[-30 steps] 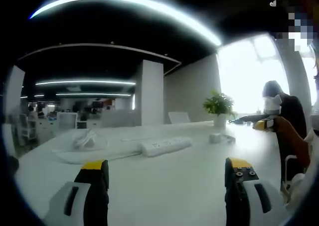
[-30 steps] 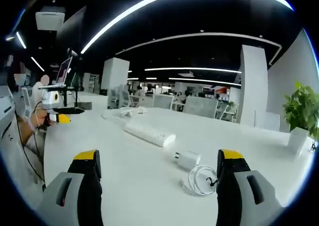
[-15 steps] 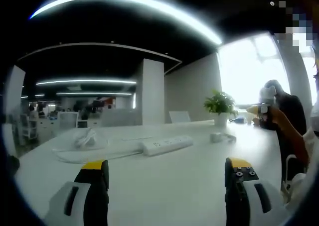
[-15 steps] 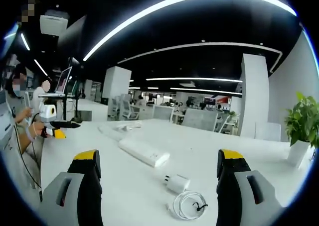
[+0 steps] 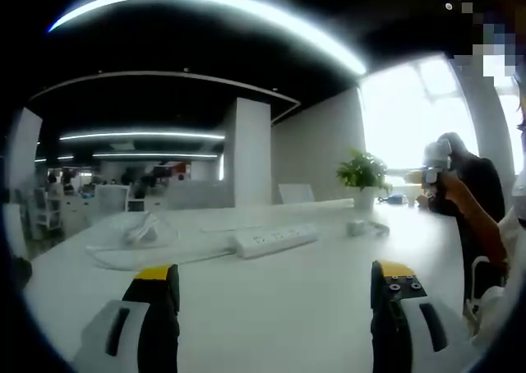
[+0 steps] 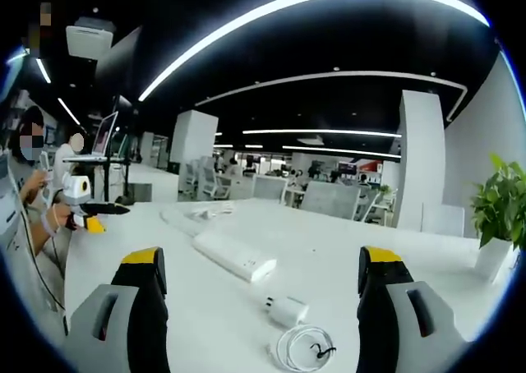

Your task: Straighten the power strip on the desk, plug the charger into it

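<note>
Left gripper view, gripper [image 5: 275, 287]: jaws wide apart, holding nothing, above the bare desk [image 5: 271, 307].
Strip [image 5: 274, 240]: lies flat ahead of the jaws, angled across the desk, cord trailing left.
Charger [image 5: 355, 226]: small, further right, near the plant [image 5: 360, 174].
Right gripper [image 5: 434, 166]: raised at far right in a hand.
Right gripper view, gripper [image 6: 263, 287]: jaws spread wide, empty.
Charger [image 6: 286, 310]: between the jaws, its coiled cable [image 6: 301, 347] just below.
Strip [image 6: 233, 255]: beyond the charger, apart from it.
Left gripper [image 6: 82, 202]: far left, over the desk edge.
</note>
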A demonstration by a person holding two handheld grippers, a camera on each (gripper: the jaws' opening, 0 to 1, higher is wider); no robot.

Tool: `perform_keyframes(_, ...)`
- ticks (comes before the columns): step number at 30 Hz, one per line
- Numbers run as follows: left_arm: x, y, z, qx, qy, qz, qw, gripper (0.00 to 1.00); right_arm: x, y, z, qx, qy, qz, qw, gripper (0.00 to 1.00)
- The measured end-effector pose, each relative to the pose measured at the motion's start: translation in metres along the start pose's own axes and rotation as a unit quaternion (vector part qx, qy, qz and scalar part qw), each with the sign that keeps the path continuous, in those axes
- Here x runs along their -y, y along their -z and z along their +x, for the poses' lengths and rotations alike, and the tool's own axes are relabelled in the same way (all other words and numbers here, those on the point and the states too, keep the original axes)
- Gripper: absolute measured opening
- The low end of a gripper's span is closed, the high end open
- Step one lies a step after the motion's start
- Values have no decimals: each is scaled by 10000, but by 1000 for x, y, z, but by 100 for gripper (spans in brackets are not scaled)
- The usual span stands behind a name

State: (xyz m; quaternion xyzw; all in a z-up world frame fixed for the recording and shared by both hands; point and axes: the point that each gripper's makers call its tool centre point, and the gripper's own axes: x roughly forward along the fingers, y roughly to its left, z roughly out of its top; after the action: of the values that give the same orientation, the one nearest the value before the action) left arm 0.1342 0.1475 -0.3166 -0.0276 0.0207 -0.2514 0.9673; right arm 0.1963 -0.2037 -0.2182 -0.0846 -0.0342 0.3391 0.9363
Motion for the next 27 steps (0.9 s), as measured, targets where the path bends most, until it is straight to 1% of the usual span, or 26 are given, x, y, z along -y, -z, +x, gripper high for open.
perform_keyframes(4, 0, 0, 0, -5, -16, -6, 10000, 99, 2, 3, 2, -30, 3, 25, 10000, 96)
perform_keyframes(15, 1, 1, 1, -8, -23, -23, 10000, 99, 9, 2, 13, -60, -33, -34, 10000, 96)
perform_keyframes(22, 0, 0, 1, 0, -41, -37, 10000, 99, 21, 2, 22, -11, -52, 41, 10000, 96)
perform_keyframes(27, -2, 0, 1, 3, -56, -40, 10000, 99, 34, 1, 30, 96, 17, -88, 9999, 97)
